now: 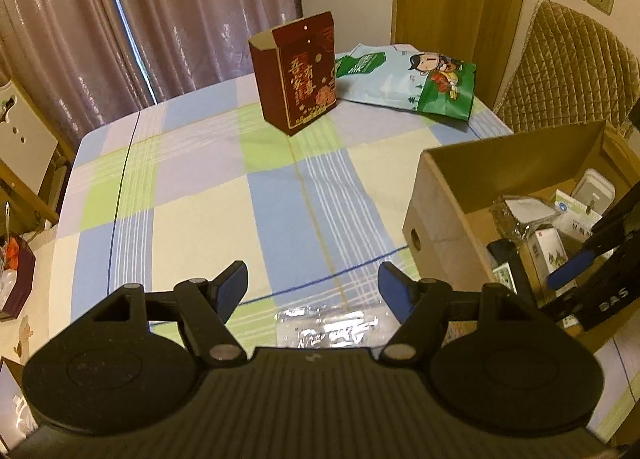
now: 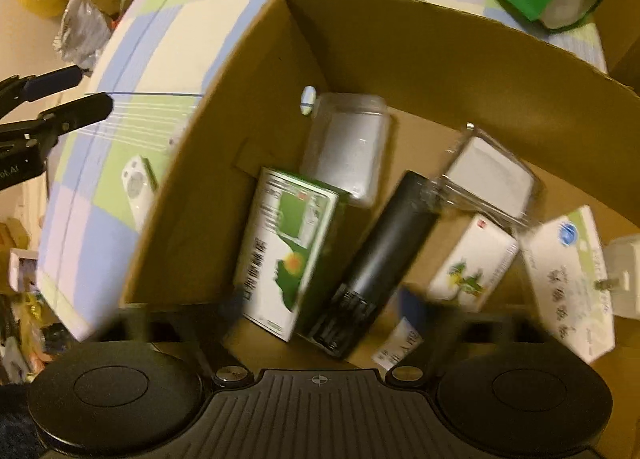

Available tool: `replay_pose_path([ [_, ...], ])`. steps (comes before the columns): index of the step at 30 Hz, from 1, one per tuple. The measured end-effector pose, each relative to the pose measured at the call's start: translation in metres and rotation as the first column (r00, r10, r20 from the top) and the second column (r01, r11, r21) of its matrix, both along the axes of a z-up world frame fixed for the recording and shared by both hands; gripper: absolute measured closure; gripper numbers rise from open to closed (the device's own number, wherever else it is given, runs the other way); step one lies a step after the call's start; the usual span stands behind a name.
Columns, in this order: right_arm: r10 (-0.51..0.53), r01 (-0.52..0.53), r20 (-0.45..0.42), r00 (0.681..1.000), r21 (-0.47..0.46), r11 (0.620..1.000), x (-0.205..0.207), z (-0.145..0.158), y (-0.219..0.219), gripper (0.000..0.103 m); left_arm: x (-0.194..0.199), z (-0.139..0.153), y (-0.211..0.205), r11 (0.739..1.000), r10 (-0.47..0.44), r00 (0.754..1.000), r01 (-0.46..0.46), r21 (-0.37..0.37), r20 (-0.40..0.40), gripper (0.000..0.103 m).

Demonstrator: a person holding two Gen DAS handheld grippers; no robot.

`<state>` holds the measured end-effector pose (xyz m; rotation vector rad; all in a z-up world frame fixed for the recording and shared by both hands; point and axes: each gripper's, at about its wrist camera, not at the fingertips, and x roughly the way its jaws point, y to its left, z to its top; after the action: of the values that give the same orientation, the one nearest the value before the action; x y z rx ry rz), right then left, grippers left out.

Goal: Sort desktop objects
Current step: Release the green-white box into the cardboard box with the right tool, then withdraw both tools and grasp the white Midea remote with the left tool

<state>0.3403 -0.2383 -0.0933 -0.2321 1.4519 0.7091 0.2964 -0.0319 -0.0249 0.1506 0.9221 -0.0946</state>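
The left gripper hangs over the near part of the bench with its jaws spread wide and nothing between them. Just beneath it, at the near edge, lies a clear crinkled wrapper on the checked cloth.

The right gripper is over the open carton, low and blurred; its jaws look parted on either side of the contents, and whether they grip anything cannot be told. Directly ahead of it a green box and a black bar lie side by side, touching, both slanted. Beyond them is a clear tub with a white pill at the carton wall. To the right are a clear case, a small white box and a larger white box leaning at the right side.

Outside the carton, to its left on the bench, lies a white remote. At the far end a dark red box stands upright, with a green-and-white bag lying flat just to its right. The carton sits at the bench's right side.
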Motion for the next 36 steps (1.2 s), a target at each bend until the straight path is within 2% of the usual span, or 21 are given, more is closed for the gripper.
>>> replay_pose_path([
  [10,0.006,-0.006,0.030,1.000,-0.018,1.000,-0.016,0.008,-0.010,0.007,-0.019,-0.003,0.004,1.000,0.031,1.000,-0.031,-0.002,-0.007,0.034],
  [20,-0.091,0.095,0.105,0.990,-0.035,0.995,-0.032,0.024,-0.035,0.007,-0.044,-0.003,0.003,0.999,0.046,0.999,-0.046,0.003,-0.007,0.030],
  [23,-0.149,0.155,0.158,0.976,-0.027,0.988,-0.039,0.033,-0.045,0.007,-0.052,-0.001,0.003,0.999,0.047,0.999,-0.047,0.005,-0.004,0.029],
  [28,-0.238,0.233,0.244,0.940,0.047,0.971,-0.056,0.058,-0.059,0.007,-0.065,0.001,0.003,0.999,0.042,0.999,-0.042,0.007,0.003,0.027],
  [36,-0.332,0.313,0.350,0.876,0.113,0.943,-0.091,0.085,-0.070,0.007,-0.086,0.004,0.005,1.000,0.017,1.000,-0.017,0.005,0.009,0.025],
])
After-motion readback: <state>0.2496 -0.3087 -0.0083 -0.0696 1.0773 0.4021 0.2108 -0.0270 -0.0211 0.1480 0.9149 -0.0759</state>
